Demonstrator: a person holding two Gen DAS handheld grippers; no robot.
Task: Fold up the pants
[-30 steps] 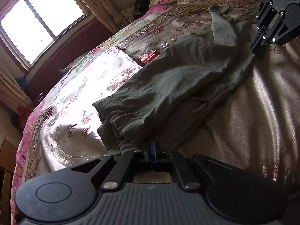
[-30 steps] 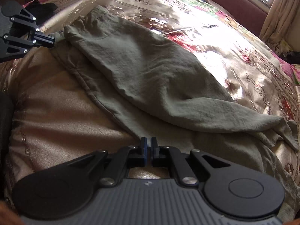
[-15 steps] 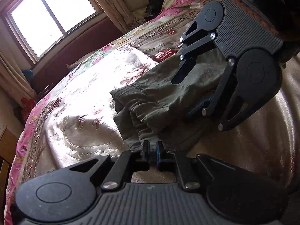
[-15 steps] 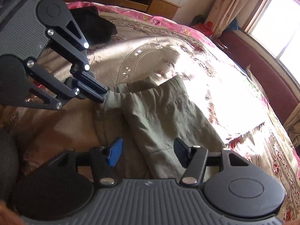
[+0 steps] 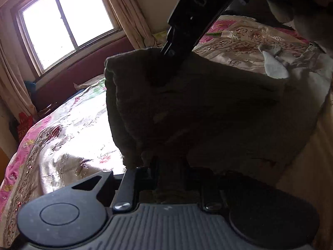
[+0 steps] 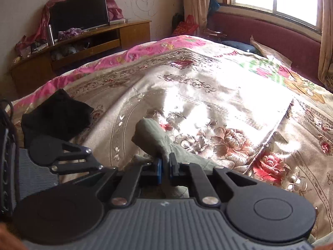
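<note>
The olive pants (image 5: 208, 114) hang lifted in front of the left wrist camera, dark against the window light. My right gripper (image 5: 166, 62) comes in from the top there and grips their upper edge. In the right wrist view my right gripper (image 6: 165, 163) is closing, its blue pads pinching a bunched fold of the pants (image 6: 152, 137) just above the bedspread. My left gripper (image 5: 169, 166) is opening, its jaws a little apart, and cloth hangs down between them. The left gripper's black linkage (image 6: 68, 156) shows beside the right gripper's left finger.
A shiny floral bedspread (image 6: 218, 104) covers the bed. A black garment (image 6: 56, 116) lies on it at the left. A pale cloth (image 5: 274, 66) lies farther up the bed. Beyond stand a wooden TV cabinet (image 6: 83, 41), a maroon padded bench (image 6: 260, 35) and a window (image 5: 66, 20).
The right gripper was open over the cuffs, then shut on them and rose, lifting the cloth. The left jaws have parted. The pants, flat on the bed before, now hang up.
</note>
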